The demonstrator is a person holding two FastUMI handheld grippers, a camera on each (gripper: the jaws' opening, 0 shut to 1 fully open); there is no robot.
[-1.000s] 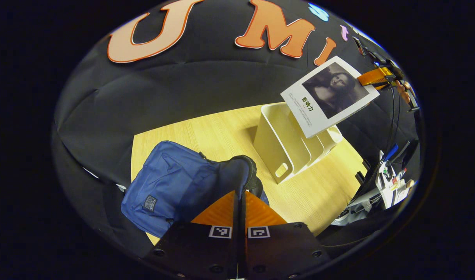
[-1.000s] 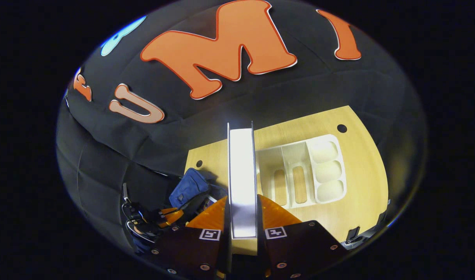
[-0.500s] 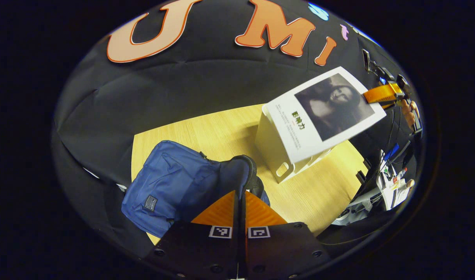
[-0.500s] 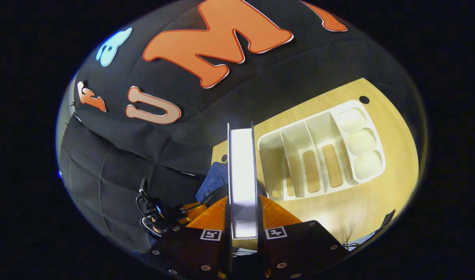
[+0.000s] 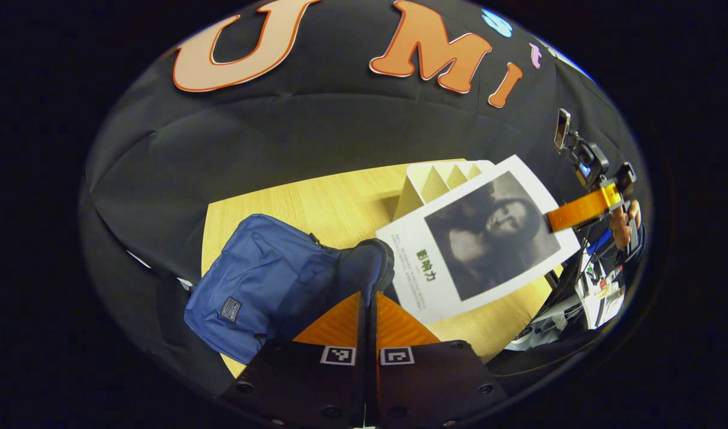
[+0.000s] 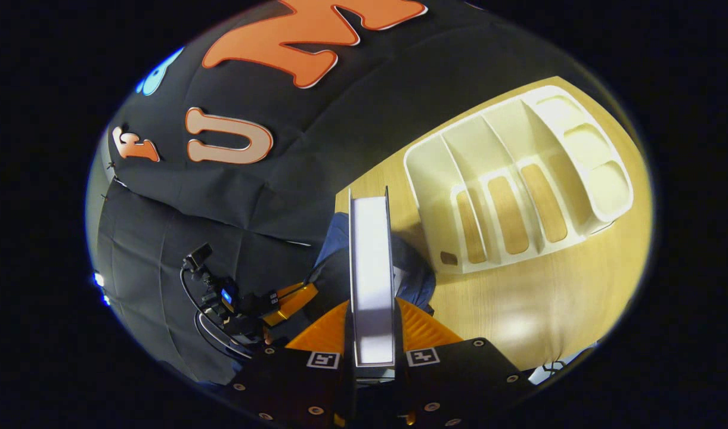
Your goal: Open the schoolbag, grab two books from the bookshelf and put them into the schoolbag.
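1. Book [image 5: 477,238], right of centre in the left gripper view: dark green Chinese title "影响力" on the white cover; smaller print beside it illegible.
2. Schoolbag [image 5: 262,280] patch, lower left: text too small to read.

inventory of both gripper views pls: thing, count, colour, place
schoolbag: 1, blue, on the table's near left corner, mouth held up.
book: 1, white cover with a dark portrait, in the air between bag and bookshelf.
bookshelf: 1, cream, slotted desktop rack on the table, slots hold no books.
table: 1, light wood, against the black cloth wall.
clutter: several small items, mixed colours, off the table's right edge; too small to name.
left gripper: 1, fingers together on the dark rim of the schoolbag's opening.
right gripper: 1, clamped on the book's edge.
hand: 1, behind the right gripper.
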